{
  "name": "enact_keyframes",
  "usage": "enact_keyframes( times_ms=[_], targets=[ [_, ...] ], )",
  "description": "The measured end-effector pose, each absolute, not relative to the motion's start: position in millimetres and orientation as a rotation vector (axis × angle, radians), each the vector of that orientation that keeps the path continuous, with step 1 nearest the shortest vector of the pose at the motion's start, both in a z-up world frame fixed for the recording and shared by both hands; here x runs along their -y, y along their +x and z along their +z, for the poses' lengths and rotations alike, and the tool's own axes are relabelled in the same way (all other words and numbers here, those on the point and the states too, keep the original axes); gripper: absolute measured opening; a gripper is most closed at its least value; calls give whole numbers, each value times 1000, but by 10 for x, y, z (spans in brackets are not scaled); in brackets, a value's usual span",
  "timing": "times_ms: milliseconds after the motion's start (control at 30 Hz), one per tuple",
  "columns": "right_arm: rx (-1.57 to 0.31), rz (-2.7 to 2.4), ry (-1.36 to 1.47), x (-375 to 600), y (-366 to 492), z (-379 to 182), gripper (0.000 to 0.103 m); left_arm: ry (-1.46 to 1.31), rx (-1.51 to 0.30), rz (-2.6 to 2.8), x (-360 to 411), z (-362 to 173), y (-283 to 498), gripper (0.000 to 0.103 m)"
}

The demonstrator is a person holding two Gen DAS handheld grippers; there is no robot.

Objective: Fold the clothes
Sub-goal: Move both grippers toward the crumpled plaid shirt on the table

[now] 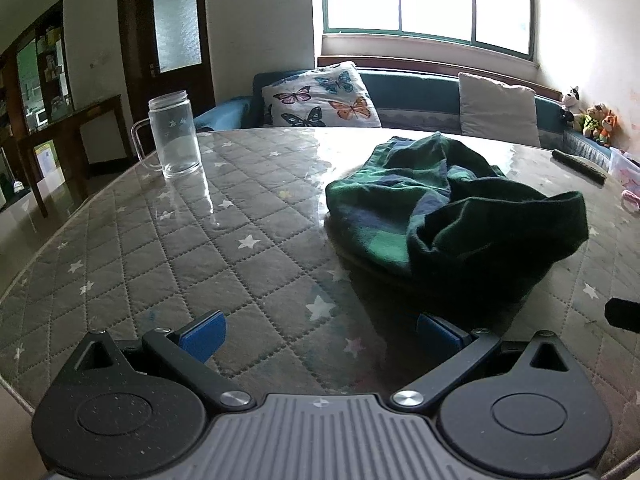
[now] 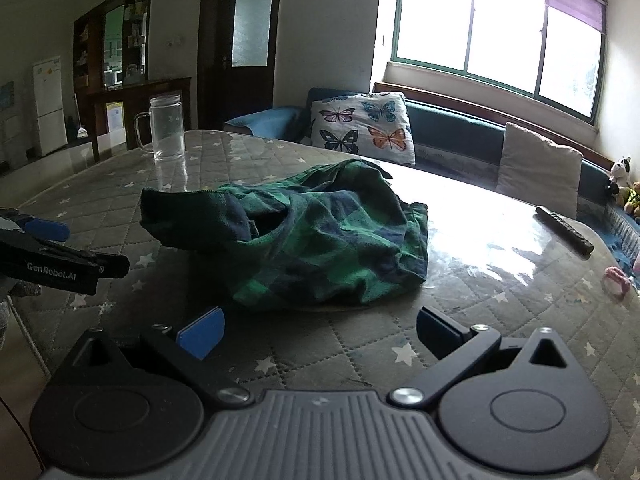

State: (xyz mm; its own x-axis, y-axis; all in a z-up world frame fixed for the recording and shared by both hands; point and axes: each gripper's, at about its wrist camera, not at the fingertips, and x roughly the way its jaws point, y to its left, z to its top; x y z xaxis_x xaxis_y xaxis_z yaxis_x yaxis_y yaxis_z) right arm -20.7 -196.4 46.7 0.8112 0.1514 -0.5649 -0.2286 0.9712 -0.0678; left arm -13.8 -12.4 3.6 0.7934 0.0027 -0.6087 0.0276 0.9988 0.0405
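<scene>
A green and blue plaid garment (image 2: pixel 320 236) lies in a rumpled heap mid-bench (image 1: pixel 248 264), unfolded, so the folding is judged all left to do. Both the left gripper (image 1: pixel 320 332) and right gripper (image 2: pixel 320 330) hover short of it, jaws spread and empty. Its sleeves, collar and hems are buried in the bunching, so the garment type is unclear.

both grippers are showing the same build: the left gripper (image 1: pixel 320 334) and right gripper (image 2: pixel 320 332) are wearing black linkage arms with silver screws, blue finger pads (image 1: pixel 204 334), round black hubs and a ribbed grey body; white "genrobot.ai" lettering is showing on the left one's side.
</scene>
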Motion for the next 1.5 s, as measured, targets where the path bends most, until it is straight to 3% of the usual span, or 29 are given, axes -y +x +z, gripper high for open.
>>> enact_keyframes(
  times_ms=[1067, 1500],
  targets=[
    [-502, 177, -143, 1943, 153, 825, 103, 76, -599, 13, 76, 291, 70, 103],
    [-630, 230, -194, 1715, 462, 408, 103, 87, -587, 33, 10, 386, 310, 103]
  ],
)
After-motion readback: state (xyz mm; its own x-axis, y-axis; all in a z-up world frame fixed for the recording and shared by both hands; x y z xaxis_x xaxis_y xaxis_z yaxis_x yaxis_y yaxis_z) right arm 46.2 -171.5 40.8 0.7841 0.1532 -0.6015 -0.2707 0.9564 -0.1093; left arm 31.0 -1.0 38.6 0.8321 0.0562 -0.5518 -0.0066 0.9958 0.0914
